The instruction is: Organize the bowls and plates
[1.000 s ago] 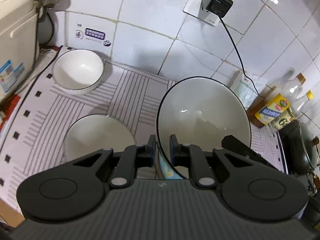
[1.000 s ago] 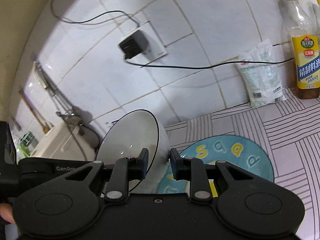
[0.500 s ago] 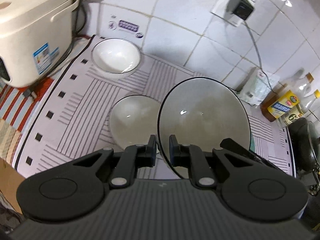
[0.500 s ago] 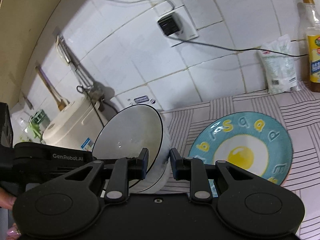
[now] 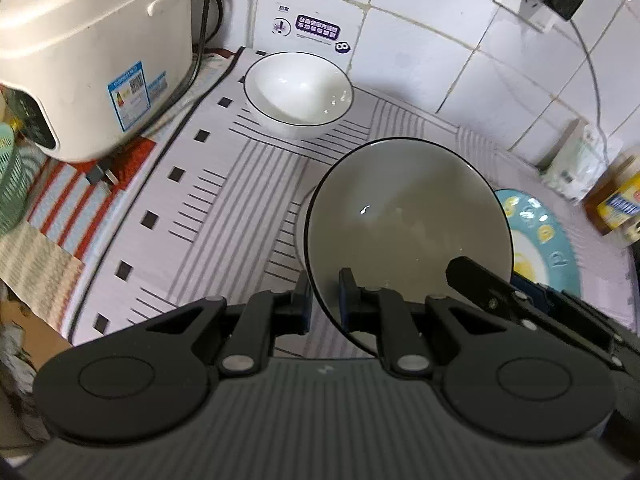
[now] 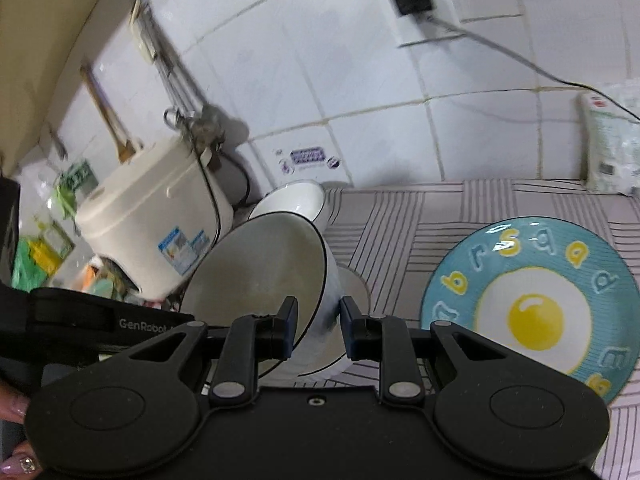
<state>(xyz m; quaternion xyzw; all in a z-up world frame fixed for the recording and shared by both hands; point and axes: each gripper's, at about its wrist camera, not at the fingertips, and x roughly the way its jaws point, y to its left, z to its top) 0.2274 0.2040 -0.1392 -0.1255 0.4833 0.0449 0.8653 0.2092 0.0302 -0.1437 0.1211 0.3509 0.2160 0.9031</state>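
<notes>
I see a counter covered by a pale striped mat (image 5: 224,216). On the mat a white bowl (image 5: 298,94) stands near the tiled wall, and a blue egg-print plate (image 6: 532,300) lies flat toward the right. A cream rice cooker (image 5: 92,52) sits at the left on a red-striped cloth (image 5: 68,196).

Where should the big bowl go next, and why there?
Probably lower the big bowl, pinched at its rim by both the left gripper and the right gripper, onto the white bowl partly hidden just beneath it, so they nest.
</notes>
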